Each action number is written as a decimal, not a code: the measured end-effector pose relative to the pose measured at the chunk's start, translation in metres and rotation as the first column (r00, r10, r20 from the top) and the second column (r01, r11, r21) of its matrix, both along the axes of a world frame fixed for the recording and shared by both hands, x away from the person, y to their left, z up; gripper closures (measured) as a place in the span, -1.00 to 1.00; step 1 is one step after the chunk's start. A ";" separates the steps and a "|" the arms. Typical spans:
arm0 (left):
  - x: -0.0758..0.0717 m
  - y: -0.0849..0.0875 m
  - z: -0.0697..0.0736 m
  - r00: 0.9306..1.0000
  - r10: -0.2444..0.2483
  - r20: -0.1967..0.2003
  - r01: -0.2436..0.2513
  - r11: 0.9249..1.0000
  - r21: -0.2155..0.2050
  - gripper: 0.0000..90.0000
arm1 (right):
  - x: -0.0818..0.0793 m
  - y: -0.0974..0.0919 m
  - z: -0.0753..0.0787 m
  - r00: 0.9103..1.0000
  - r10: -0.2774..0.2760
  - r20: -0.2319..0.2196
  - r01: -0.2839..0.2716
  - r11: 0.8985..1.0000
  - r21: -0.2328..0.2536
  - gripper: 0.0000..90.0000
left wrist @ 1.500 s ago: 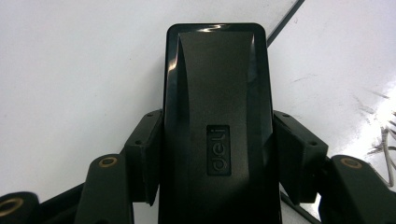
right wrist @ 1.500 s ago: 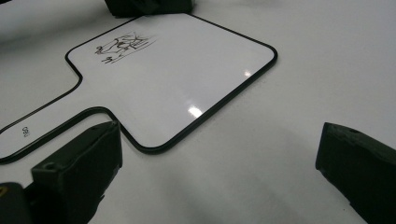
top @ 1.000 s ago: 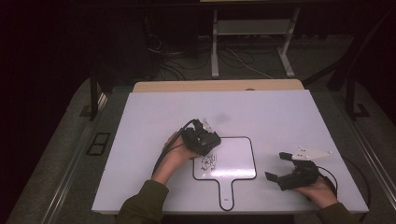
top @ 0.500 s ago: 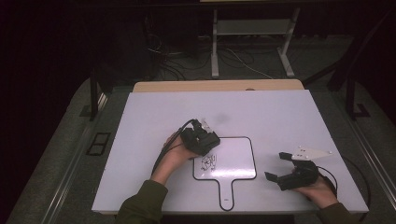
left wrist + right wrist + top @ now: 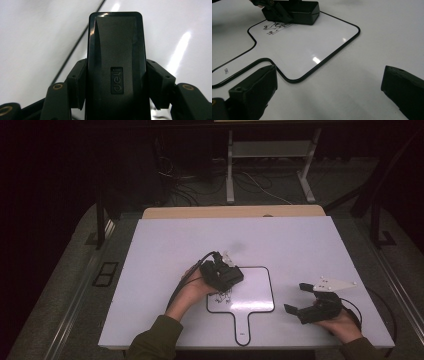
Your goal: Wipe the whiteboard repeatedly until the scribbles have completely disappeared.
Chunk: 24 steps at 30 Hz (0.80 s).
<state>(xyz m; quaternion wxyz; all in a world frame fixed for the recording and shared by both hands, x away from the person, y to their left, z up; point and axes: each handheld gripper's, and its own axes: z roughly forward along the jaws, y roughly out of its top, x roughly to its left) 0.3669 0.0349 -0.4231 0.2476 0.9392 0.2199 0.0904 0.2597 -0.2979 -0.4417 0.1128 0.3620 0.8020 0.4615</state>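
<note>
The left gripper is clamped on a black eraser block. In the left gripper view both jaws press against the long sides of the block, which bears a small embossed logo plate on its top face and extends forward beyond the jaw tips.

The eraser block sits on the upper left corner of a small paddle-shaped whiteboard. The whiteboard has a thin black border and a short handle that points toward the person. It lies flat on the white surface, near the front edge and roughly at the centre of its width.

In the right gripper view, the eraser block rests with its underside on the board face, directly beside a patch of black marker scribbles. The scribbles lie between the block and the front left corner of the board. The rest of the whiteboard face is white and shows glare spots.

The right gripper is spread wide with nothing between its jaws. It is held low over the surface to the right of the whiteboard, apart from it, with the jaws pointing left toward the board. The grey three-cornered plate sits on top of it.

The person's left hand grips the left gripper from the left side of the board, the sleeve entering from the bottom edge.
</note>
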 end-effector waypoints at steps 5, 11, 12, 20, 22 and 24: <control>0.009 0.016 0.000 0.998 0.058 0.013 -0.058 0.998 0.005 -0.12 | 0.000 0.000 0.000 1.000 0.001 0.002 -0.001 1.000 0.000 -1.00; 0.010 0.023 0.001 0.998 0.057 0.011 -0.057 0.998 0.010 -0.12 | 0.000 0.000 0.000 1.000 0.001 0.001 -0.001 1.000 0.000 -1.00; 0.008 0.022 0.000 0.998 0.058 0.009 -0.058 0.998 0.001 -0.12 | 0.000 0.000 0.000 1.000 0.002 0.001 -0.002 1.000 0.000 -1.00; -0.006 0.018 -0.001 0.999 0.033 -0.013 -0.033 0.999 -0.021 -0.12 | 0.000 0.001 0.000 1.000 0.004 0.000 -0.004 1.000 -0.003 -1.00; -0.008 0.017 -0.001 1.000 0.020 -0.015 -0.021 1.000 -0.024 -0.12 | 0.000 0.001 0.000 1.000 0.005 0.001 -0.005 1.000 -0.003 -1.00; -0.012 0.014 -0.001 1.000 0.009 -0.014 -0.009 1.000 -0.026 -0.12 | 0.000 0.001 0.000 1.000 0.004 0.001 -0.004 1.000 -0.003 -1.00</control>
